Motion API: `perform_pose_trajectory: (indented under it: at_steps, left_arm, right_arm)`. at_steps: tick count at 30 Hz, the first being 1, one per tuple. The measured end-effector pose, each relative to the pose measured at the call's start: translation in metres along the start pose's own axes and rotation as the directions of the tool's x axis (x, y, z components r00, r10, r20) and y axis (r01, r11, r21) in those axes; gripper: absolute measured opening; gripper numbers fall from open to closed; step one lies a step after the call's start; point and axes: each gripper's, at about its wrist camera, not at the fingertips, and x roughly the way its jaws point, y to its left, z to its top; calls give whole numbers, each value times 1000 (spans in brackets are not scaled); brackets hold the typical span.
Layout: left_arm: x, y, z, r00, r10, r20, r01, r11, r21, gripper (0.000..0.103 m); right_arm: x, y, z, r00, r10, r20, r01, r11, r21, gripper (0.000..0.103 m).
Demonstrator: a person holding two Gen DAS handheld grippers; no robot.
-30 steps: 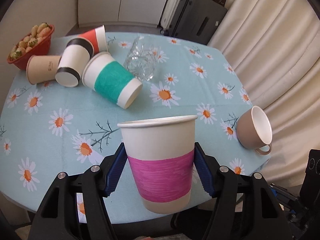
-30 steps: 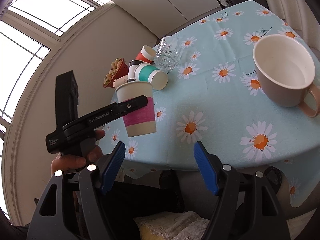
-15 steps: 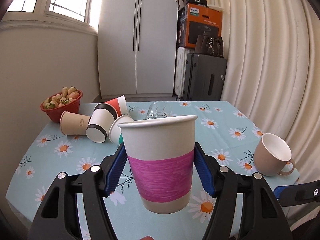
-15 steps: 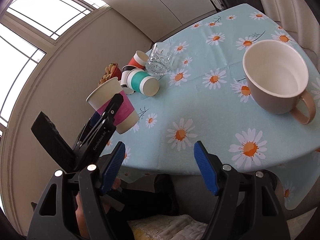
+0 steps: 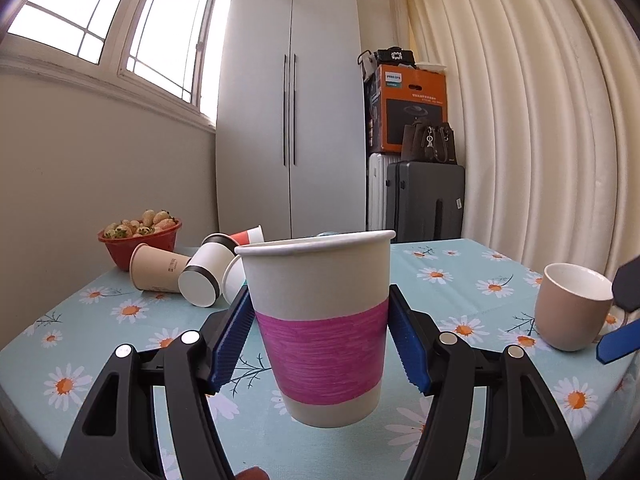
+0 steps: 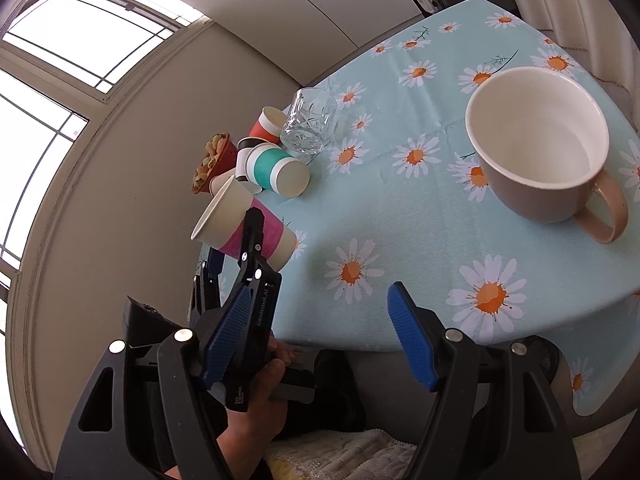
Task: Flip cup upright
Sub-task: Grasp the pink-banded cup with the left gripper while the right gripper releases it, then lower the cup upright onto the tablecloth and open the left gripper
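Observation:
My left gripper (image 5: 322, 344) is shut on a white paper cup with a pink band (image 5: 320, 328), held upright, mouth up, just above the daisy tablecloth (image 5: 452, 292). The same cup (image 6: 244, 224) shows in the right wrist view, gripped by the left tool near the table's left front edge. My right gripper (image 6: 316, 336) is open and empty, below the table's near edge, apart from the cup.
A beige mug (image 5: 572, 308) (image 6: 540, 144) stands upright at the right. Several paper cups lie on their sides at the back left: a teal-banded one (image 6: 276, 168), a black-banded one (image 5: 206, 272), a tan one (image 5: 156, 268). A glass (image 6: 308, 124) and a red strawberry bowl (image 5: 140, 240) sit nearby.
My left gripper has tilted up with the pink cup, so its view swung from looking down on the table to level with it. The right gripper has barely moved.

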Motion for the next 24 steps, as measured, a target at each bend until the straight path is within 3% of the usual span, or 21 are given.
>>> perform_pose_trajectory:
  at_steps: [6, 21, 24]
  left_arm:
    - [-6, -4, -12, 996, 46, 80, -46, 999, 6, 64]
    - [-8, -6, -29, 999, 34, 38, -34, 999, 6, 66]
    - [-8, -4, -31, 999, 37, 38, -37, 999, 2, 75]
  right_arm:
    - [2, -1, 0, 1000, 8, -11, -8, 1000, 11, 71]
    - [2, -2, -1, 1000, 5, -8, -5, 1000, 14, 71]
    - [1, -3, -1, 1000, 7, -8, -6, 1000, 16, 71]
